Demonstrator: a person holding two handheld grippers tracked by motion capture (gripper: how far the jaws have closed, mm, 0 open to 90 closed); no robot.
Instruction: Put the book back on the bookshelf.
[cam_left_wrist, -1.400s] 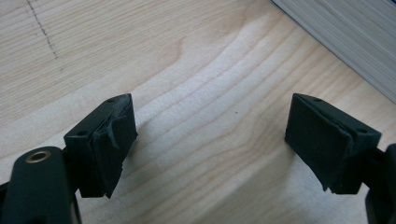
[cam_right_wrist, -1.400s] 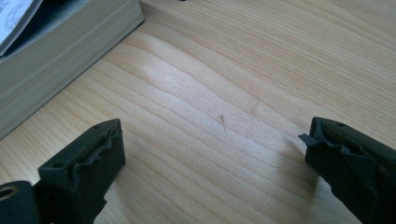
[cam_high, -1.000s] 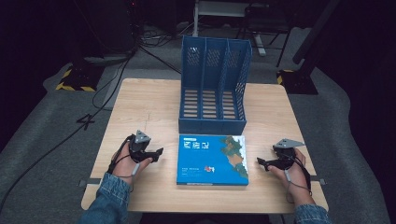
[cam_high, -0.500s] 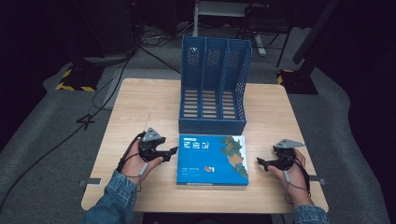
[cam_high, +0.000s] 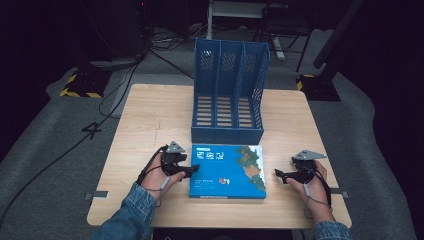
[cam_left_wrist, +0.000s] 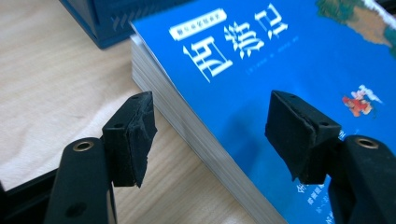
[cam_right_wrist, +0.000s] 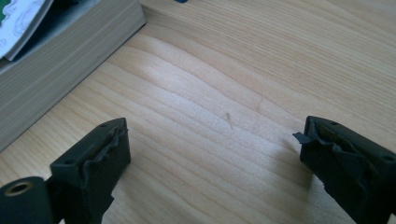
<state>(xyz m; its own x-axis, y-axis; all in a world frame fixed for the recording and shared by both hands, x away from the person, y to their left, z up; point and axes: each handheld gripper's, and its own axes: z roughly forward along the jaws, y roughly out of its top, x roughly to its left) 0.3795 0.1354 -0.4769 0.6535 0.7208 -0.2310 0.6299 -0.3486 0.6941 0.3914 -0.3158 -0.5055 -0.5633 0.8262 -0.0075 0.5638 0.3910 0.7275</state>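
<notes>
One thick blue book (cam_high: 227, 171), flat and cover-up on the wooden table (cam_high: 150, 125), just in front of the blue three-slot file rack (cam_high: 227, 95). Far edge close to the rack's base; touching or apart, hard to tell.

Not lifted, not gripped. Judging by that, barely at the start: grasping, standing upright and slotting into a compartment probably all left to do.

Left gripper (cam_high: 192, 170) at the book's left edge, jaws spread wide. Seen closer in the left gripper view, left gripper (cam_left_wrist: 210, 126) straddling that edge, one pad over bare wood beside the page block, the other above the book (cam_left_wrist: 261, 70) cover, pinching nothing. Right gripper (cam_high: 280, 175) just off the book's right edge and apart from it, jaws likewise spread over bare tabletop, holding nothing; book (cam_right_wrist: 56, 60) page block off to one side in the right gripper view.

Plenty of open wood left and right of the book. Little room behind, with the rack base in the way. All three rack slots empty, open at top and front. Only a narrow strip of table between the book's near edge and the table's front edge, so scant margin for sliding toward the person.
</notes>
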